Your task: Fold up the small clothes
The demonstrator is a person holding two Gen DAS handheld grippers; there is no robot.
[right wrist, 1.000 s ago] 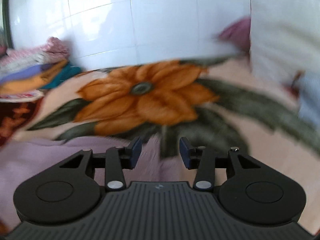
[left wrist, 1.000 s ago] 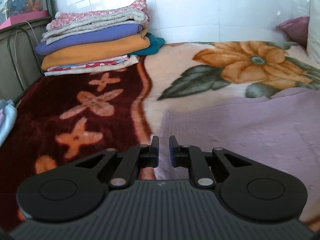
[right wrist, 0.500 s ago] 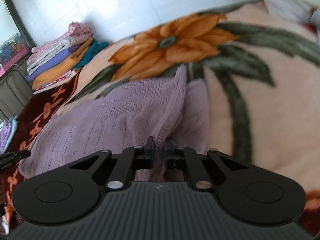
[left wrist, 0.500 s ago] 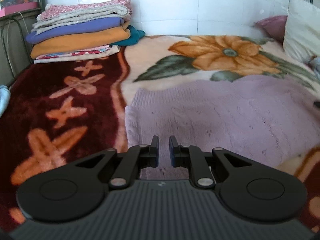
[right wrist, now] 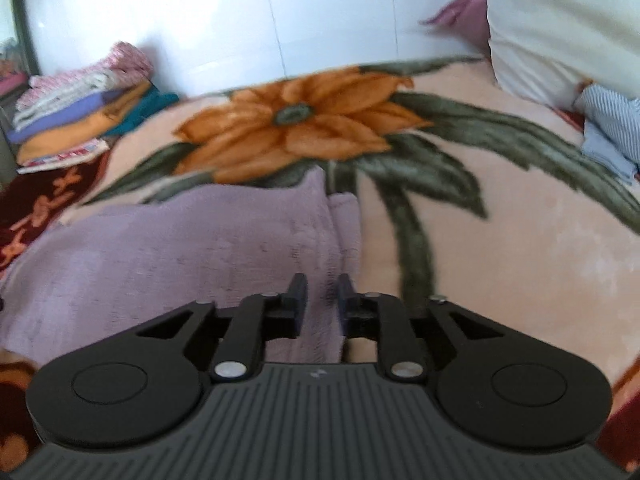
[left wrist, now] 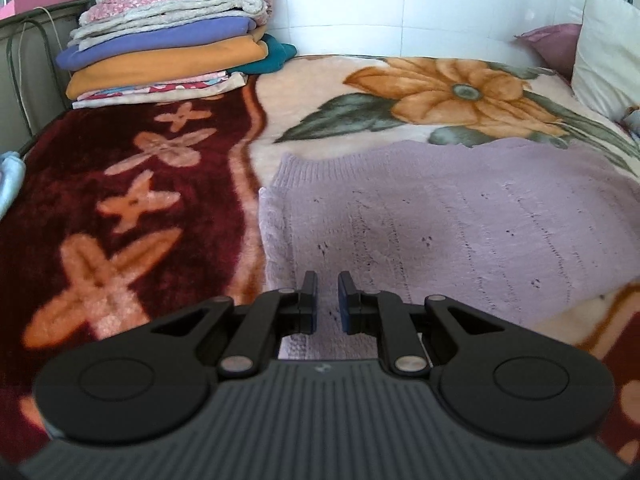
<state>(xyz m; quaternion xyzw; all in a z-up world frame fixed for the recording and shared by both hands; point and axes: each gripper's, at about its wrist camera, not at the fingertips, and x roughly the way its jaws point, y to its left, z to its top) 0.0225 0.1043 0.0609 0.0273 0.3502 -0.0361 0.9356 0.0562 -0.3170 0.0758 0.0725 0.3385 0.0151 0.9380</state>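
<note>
Left wrist: ribbed lilac knit sweater (flat)

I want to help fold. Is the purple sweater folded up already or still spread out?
Partly folded. The purple sweater lies mostly flat on the flowered blanket, but its right edge is doubled over in a narrow flap.

Right hand-held gripper jaws opening

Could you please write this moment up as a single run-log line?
garment: lilac knit sweater flat on floral blanket | left gripper: nearly shut, empty | right gripper: opening, over sweater's edge | stack of folded clothes: far left
</note>
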